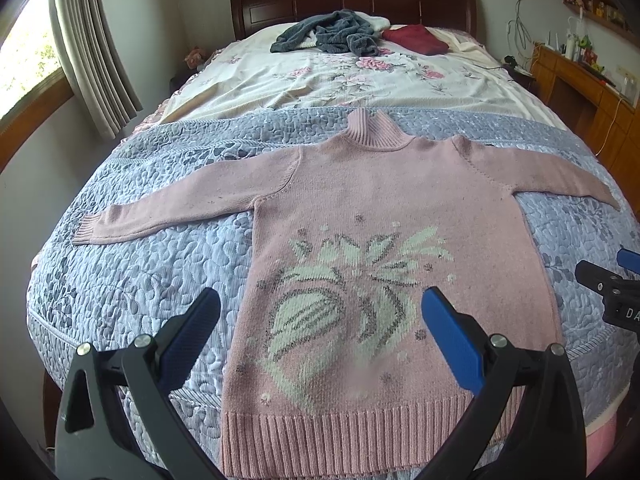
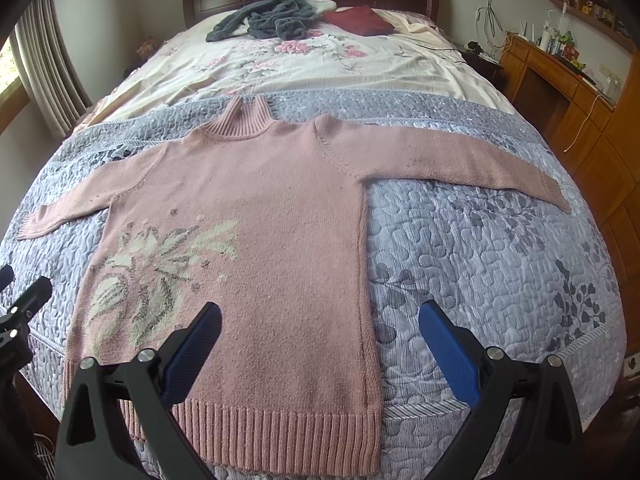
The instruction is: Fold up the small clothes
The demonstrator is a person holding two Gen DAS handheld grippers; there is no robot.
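So the sweater was lying flat on the bed, face up, collar toward the headboard and ribbed hem at the near edge, both sleeves stretched straight out to the sides. Its long axis ran away from both grippers, so whichever fold came first probably meant reaching forward and out to a sleeve or a side seam. The left gripper was spread wide and held nothing, hovering over the lower left part of the body near the hem. The right gripper was spread the same way, also empty, straddling the sweater's right side seam, with one finger over the knit and the other over the quilt. My guess is each arm was nearer its own sleeve, the left cuff well off to the left. The left view showed the whole flower pattern and that ribbed cuff clearly, while the right view showed the right sleeve running nearly to the bed's edge, which the left view squashed into the corner.
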